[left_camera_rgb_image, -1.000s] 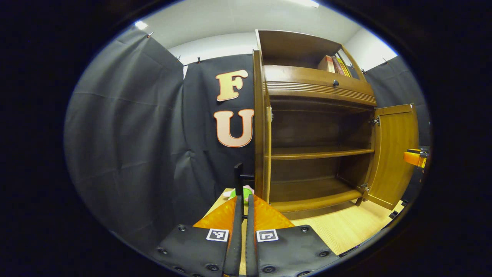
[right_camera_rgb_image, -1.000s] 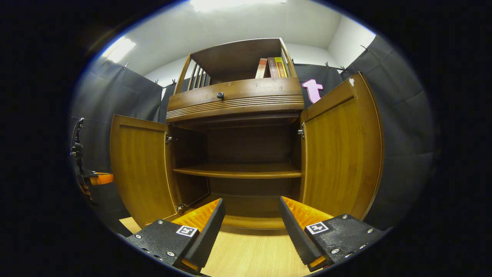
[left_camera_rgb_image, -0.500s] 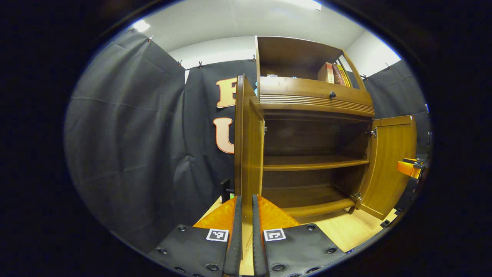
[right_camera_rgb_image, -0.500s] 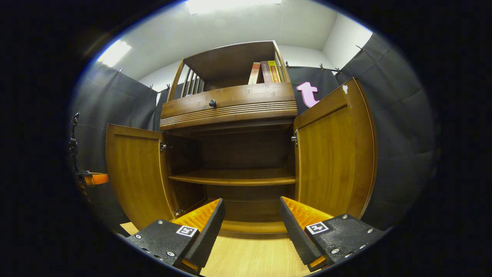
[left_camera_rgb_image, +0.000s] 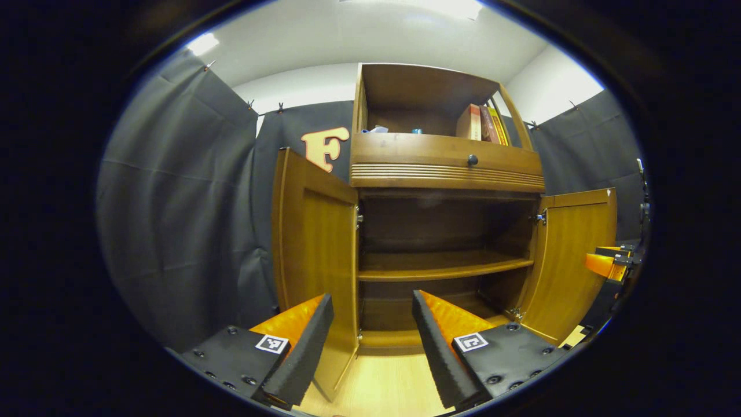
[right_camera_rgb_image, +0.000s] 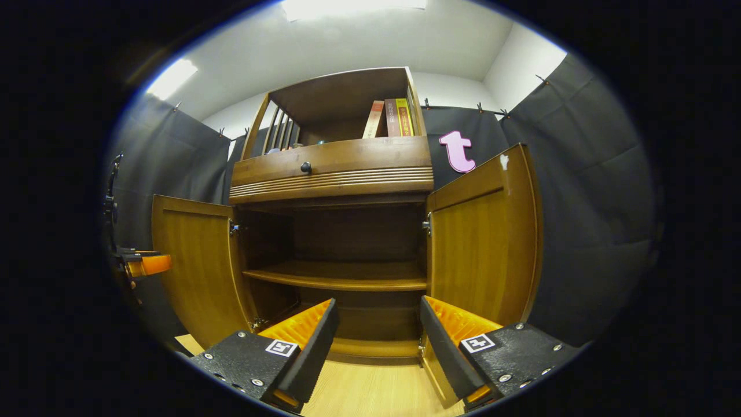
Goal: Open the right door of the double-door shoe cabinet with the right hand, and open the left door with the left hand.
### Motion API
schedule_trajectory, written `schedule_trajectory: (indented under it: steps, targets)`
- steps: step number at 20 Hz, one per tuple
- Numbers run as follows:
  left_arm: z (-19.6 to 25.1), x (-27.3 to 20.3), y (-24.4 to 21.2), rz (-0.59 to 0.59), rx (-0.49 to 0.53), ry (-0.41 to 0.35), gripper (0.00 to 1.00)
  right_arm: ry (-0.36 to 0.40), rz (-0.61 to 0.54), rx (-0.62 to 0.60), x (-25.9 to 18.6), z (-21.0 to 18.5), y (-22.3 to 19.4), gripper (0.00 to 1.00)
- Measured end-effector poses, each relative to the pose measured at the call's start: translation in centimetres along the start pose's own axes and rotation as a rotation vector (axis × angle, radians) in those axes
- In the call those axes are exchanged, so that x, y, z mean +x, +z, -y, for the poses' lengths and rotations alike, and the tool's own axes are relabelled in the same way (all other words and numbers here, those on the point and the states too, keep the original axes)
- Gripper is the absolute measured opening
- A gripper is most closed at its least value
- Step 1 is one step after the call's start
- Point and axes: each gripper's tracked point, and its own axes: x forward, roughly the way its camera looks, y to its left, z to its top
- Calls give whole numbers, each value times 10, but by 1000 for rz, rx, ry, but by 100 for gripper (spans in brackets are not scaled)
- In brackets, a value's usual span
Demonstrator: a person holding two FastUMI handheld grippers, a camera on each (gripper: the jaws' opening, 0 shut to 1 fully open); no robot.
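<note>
In the left gripper view, our left gripper (left_camera_rgb_image: 370,341) sits at six o'clock. Its two fingers are spread wide and hold nothing. The shoe cabinet (left_camera_rgb_image: 443,231) stands straight ahead, at twelve o'clock from the fingers. The left door (left_camera_rgb_image: 315,255) is swung out toward us. It stands tall, just past the left finger at about eleven o'clock, and we can't tell if they touch. The right door (left_camera_rgb_image: 570,260) is swung out too, far over at three o'clock. The other gripper (left_camera_rgb_image: 605,263) pokes in beside that door. Inside we see a bare shelf (left_camera_rgb_image: 440,266). A drawer (left_camera_rgb_image: 446,165) with a small knob sits above it, and some books (left_camera_rgb_image: 483,123) stand on top.

In the right gripper view, our right gripper (right_camera_rgb_image: 379,347) is at six o'clock. Its fingers are also spread wide and grip nothing. The right door (right_camera_rgb_image: 486,243) stands tall at about one o'clock, close above the right finger. The left door (right_camera_rgb_image: 194,260) is at nine o'clock, with the left gripper (right_camera_rgb_image: 147,263) beside it.

We think both doors are open now, so the job looks done. Each gripper is closest to its own door. If a door needs more of a push, it swings sideways around its tall hinge edge.
</note>
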Motion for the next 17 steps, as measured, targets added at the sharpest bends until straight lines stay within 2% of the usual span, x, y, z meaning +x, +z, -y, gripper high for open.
schedule_trajectory:
  steps: [1,2,4,11,17]
  targets:
    - [5,3,2,5,-7,-7,89,-5,6,1,-1,3,2,98]
    - [9,6,4,7,-9,-10,94,-11,13,3,-2,6,6,87]
    - [15,12,5,2,-6,-9,100,-21,21,4,-1,11,11,87]
    - [29,23,6,-5,-3,-23,97,-28,22,9,7,17,10,87]
    - [20,26,8,5,6,8,97,-16,10,-4,16,9,5,87]
